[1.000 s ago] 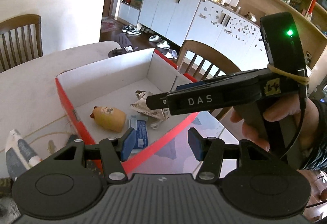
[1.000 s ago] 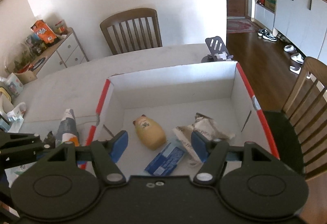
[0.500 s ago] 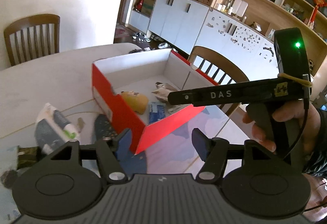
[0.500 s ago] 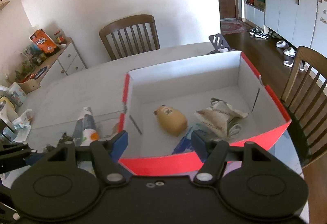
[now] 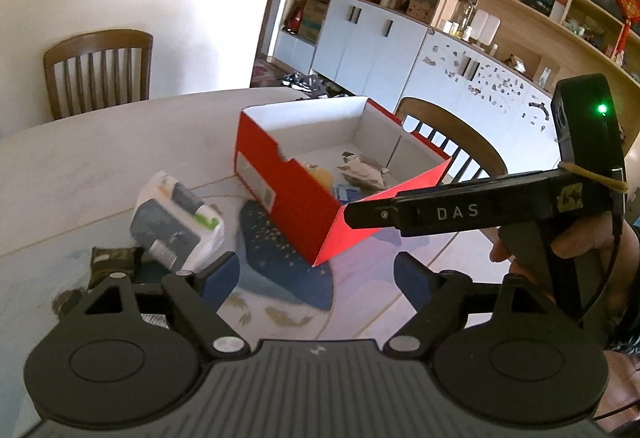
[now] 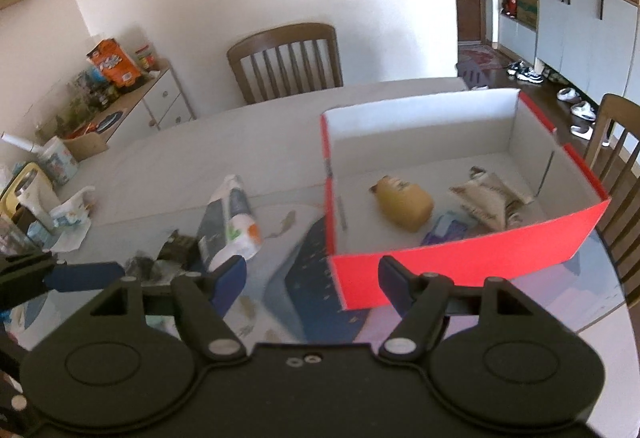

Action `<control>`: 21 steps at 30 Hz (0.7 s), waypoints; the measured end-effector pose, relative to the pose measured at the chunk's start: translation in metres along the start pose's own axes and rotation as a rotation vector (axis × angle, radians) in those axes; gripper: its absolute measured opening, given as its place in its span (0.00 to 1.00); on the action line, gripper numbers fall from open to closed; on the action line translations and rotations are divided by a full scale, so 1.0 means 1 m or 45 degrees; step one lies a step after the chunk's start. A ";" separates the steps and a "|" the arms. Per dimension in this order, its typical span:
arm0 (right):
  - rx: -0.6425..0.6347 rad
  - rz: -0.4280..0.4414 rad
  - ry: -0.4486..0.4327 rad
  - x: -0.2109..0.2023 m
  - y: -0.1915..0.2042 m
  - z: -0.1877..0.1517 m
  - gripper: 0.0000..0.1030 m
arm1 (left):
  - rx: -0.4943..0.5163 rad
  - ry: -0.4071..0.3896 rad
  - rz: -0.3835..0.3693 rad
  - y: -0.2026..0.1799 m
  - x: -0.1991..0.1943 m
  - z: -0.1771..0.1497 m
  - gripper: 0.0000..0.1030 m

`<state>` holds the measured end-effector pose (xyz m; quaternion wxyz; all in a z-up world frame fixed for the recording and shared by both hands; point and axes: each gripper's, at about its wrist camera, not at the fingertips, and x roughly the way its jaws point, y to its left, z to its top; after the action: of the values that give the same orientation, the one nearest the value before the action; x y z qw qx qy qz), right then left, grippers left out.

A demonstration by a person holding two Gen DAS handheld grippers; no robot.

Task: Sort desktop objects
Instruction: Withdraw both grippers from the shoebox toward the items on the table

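Observation:
A red box with white inside (image 5: 280,178) (image 6: 460,266) stands on the table. In it lie a tan bottle (image 6: 404,200), a crumpled wrapper (image 6: 492,198) and a blue packet (image 6: 448,228). Left of the box lie a grey-and-white pouch (image 5: 176,222) (image 6: 228,222), a dark small packet (image 5: 114,258) (image 6: 180,244) and a dark blue patterned item (image 5: 280,258) (image 6: 308,278). My left gripper (image 5: 316,274) is open and empty, above the table before the box corner. My right gripper (image 6: 312,278) is open and empty, in front of the box; its body (image 5: 480,210) shows in the left wrist view.
Wooden chairs stand at the table's far side (image 6: 286,62) and right side (image 5: 452,142). Cluttered items and tissues (image 6: 60,206) lie at the table's left end. White cabinets and shelves (image 5: 380,34) line the room behind.
Both grippers have pulled back and up from over the box toward the table's near side. The pouch and other items left of the box have come into view.

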<state>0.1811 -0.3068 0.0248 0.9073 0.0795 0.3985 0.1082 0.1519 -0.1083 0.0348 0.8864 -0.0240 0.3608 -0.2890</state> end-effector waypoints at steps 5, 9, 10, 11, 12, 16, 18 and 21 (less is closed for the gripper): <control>-0.002 0.041 0.017 0.000 0.018 -0.008 0.72 | -0.023 -0.007 0.019 0.011 -0.011 -0.011 0.84; -0.017 0.069 0.023 0.001 0.032 -0.014 0.74 | -0.042 -0.020 0.043 0.021 -0.019 -0.018 0.99; -0.018 0.078 0.025 0.001 0.034 -0.015 0.75 | -0.048 -0.025 0.050 0.024 -0.021 -0.021 1.00; -0.017 0.087 0.026 0.002 0.037 -0.016 0.75 | -0.059 -0.032 0.059 0.027 -0.023 -0.023 1.00; -0.019 0.093 0.029 0.002 0.039 -0.017 0.76 | -0.064 -0.034 0.063 0.029 -0.025 -0.025 1.00; -0.024 0.097 0.041 0.007 0.047 -0.022 0.76 | -0.091 -0.047 0.088 0.042 -0.032 -0.035 1.00; -0.024 0.107 0.053 0.010 0.050 -0.025 0.76 | -0.097 -0.055 0.103 0.049 -0.038 -0.042 1.00; -0.053 0.110 0.068 0.015 0.058 -0.029 0.76 | -0.093 -0.070 0.131 0.059 -0.045 -0.054 1.00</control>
<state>0.1622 -0.2449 0.0080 0.8924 0.0748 0.4163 0.1576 0.1199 -0.0261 0.0085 0.9082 -0.0458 0.3473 -0.2289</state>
